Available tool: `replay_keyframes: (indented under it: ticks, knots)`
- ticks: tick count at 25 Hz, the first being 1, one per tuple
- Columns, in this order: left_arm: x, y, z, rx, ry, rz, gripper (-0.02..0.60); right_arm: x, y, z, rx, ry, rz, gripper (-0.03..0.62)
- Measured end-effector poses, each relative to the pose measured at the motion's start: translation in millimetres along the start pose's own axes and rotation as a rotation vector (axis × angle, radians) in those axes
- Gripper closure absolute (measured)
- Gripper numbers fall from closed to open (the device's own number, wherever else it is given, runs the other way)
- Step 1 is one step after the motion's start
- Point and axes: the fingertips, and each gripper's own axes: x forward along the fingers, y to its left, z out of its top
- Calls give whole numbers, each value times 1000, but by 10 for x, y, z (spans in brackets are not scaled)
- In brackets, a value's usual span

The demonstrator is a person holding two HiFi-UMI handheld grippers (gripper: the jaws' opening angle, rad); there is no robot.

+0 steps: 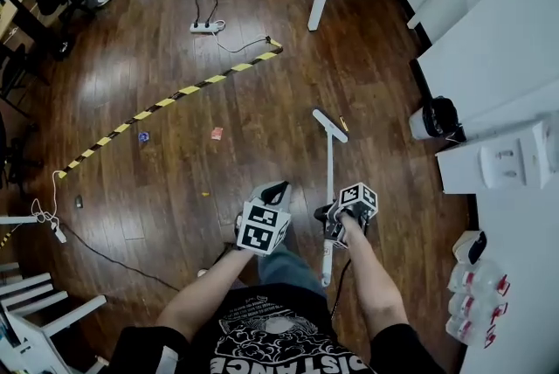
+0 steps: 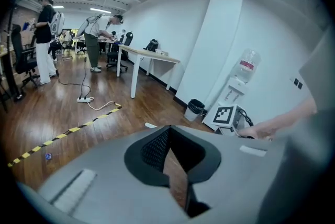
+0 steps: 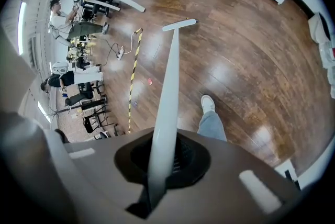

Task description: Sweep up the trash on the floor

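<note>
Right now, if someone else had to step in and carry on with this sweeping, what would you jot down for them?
Left tool: jaws a little apart, holding nothing.
Right tool: shut on the white broom handle; the broom head is out ahead, low by the floor.
Trash: a pink scrap and a blue scrap lie left of the head, near the striped tape. The lined bin stands to the right.
Done: broom in hand.
Left: nothing gathered yet; sweep the scraps together. No dustpan in view.
</note>
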Motion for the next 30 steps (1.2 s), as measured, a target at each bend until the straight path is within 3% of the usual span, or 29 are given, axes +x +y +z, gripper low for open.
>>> replay_keyframes:
  ticks: [4, 8, 16, 21, 30]
  knots:
    - [230, 96, 215, 44, 18, 23, 577, -71, -153, 563, 10, -15, -25, 594]
    - [490, 181, 268, 27, 68, 34, 577, -91, -247, 1117, 48, -40, -24, 594]
    - [913, 253, 115, 6, 167, 23, 577, -17, -439, 1927, 124, -67, -55, 594]
    - [1060, 345, 17, 34, 274, 39, 577, 33, -478, 2025, 114, -15, -101, 594]
    - [911, 516, 27, -19, 258, 61, 577, 275, -396, 1612, 114, 94, -113, 594]
